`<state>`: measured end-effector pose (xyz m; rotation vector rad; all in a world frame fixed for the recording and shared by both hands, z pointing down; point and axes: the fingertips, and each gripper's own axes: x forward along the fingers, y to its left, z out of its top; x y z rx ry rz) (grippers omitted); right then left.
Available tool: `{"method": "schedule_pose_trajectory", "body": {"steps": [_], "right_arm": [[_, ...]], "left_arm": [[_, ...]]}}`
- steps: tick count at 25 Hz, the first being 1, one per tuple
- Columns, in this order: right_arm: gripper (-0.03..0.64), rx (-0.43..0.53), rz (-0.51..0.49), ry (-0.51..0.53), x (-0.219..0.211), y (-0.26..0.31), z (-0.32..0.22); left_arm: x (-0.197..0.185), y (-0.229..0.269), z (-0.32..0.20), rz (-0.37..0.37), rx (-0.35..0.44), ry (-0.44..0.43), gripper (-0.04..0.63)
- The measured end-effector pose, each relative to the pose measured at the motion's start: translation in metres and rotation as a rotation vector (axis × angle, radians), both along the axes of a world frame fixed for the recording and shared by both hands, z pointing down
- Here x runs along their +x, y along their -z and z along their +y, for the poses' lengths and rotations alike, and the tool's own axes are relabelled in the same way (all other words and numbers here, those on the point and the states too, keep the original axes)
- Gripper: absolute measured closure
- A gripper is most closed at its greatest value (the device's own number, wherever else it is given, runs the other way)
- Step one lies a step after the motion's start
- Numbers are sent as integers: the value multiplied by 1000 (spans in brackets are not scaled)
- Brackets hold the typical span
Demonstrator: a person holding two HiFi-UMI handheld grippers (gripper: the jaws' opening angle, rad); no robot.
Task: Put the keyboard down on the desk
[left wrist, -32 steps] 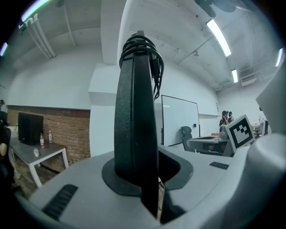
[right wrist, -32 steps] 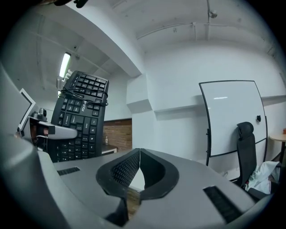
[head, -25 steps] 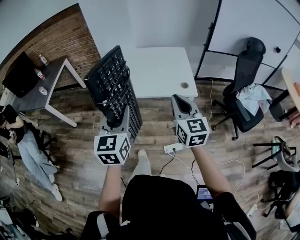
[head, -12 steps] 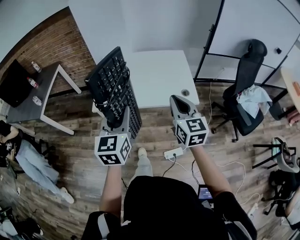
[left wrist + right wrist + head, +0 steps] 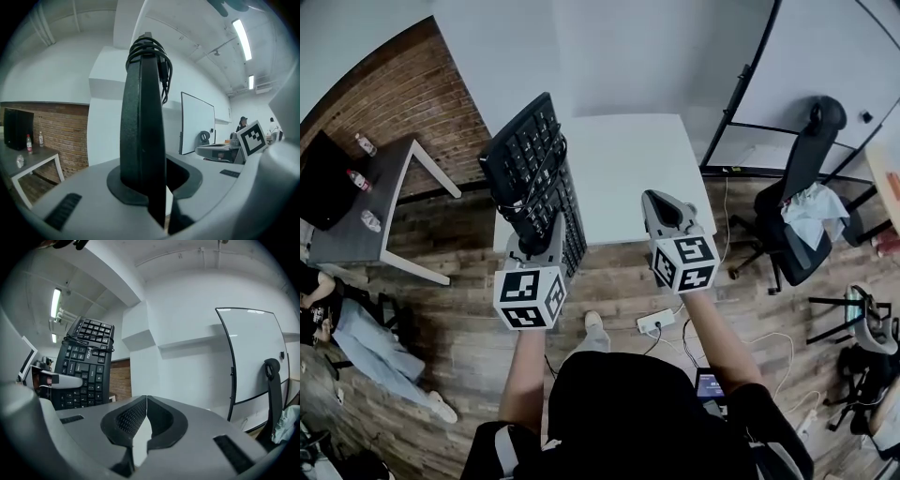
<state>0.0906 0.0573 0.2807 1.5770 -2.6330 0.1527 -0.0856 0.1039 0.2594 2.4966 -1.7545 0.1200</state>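
A black keyboard (image 5: 532, 183) with its cable wound round it stands on edge in the air, over the near left corner of the white desk (image 5: 623, 164). My left gripper (image 5: 538, 246) is shut on the keyboard's near end. In the left gripper view the keyboard (image 5: 143, 117) rises edge-on from between the jaws. My right gripper (image 5: 661, 211) is shut and holds nothing, hovering over the desk's near right edge. From the right gripper view, the keyboard (image 5: 86, 362) shows its keys at the left, and the gripper (image 5: 144, 404) has its pads pressed together.
A grey side table (image 5: 370, 202) with bottles stands at the left. A black office chair (image 5: 802, 202) with cloth on it is at the right, before a whiteboard (image 5: 825, 66). A power strip (image 5: 656, 322) and cables lie on the wooden floor.
The desk has come nearer in the head view, with both grippers now over its near edge. The keyboard stays gripped and upright.
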Motion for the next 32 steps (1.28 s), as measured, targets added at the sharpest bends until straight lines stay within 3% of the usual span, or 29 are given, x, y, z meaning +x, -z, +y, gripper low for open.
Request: {"method": "schedule_pose_trajectory", "body": {"steps": [15, 32], "right_arm": [[575, -39, 27, -63, -77, -2, -124], [574, -194, 111, -57, -58, -78, -190]], "left_arm": [[-76, -7, -136, 84, -40, -76, 511], [-40, -76, -227, 297, -234, -121, 511]]}}
